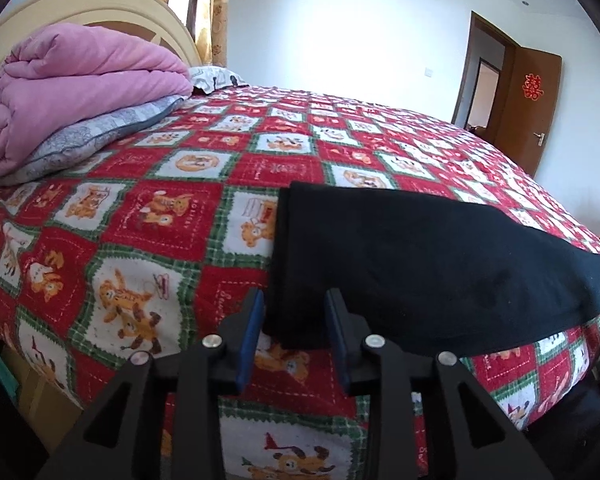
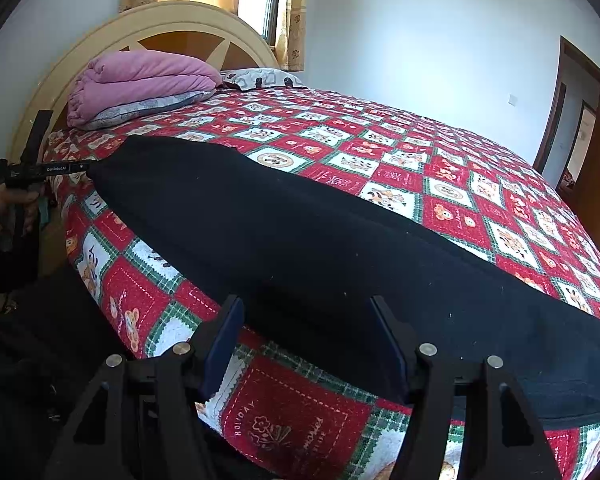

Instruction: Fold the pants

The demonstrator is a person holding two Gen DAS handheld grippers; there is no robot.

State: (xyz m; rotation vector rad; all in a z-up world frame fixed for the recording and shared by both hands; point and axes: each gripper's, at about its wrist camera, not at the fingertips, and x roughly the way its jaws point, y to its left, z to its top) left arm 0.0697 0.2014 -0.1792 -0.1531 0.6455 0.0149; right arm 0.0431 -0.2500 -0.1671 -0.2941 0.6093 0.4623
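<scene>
Black fabric pants (image 1: 420, 256) lie flat along the near edge of the red, green and white checked cartoon bedspread (image 1: 148, 216), filling centre-right. Left gripper (image 1: 294, 316) and right gripper (image 2: 306, 332) both gape, straddling the pants' near edge. Folded pink quilt (image 1: 72, 88) sits upper left.

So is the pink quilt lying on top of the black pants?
No, the pink quilt sits by the headboard, apart from the black pants.

Bed mostly open
Bare bedspread (image 1: 204, 208) is seen beyond the pants (image 1: 420, 264); the headboard end is taken by a quilt (image 1: 72, 92).
</scene>
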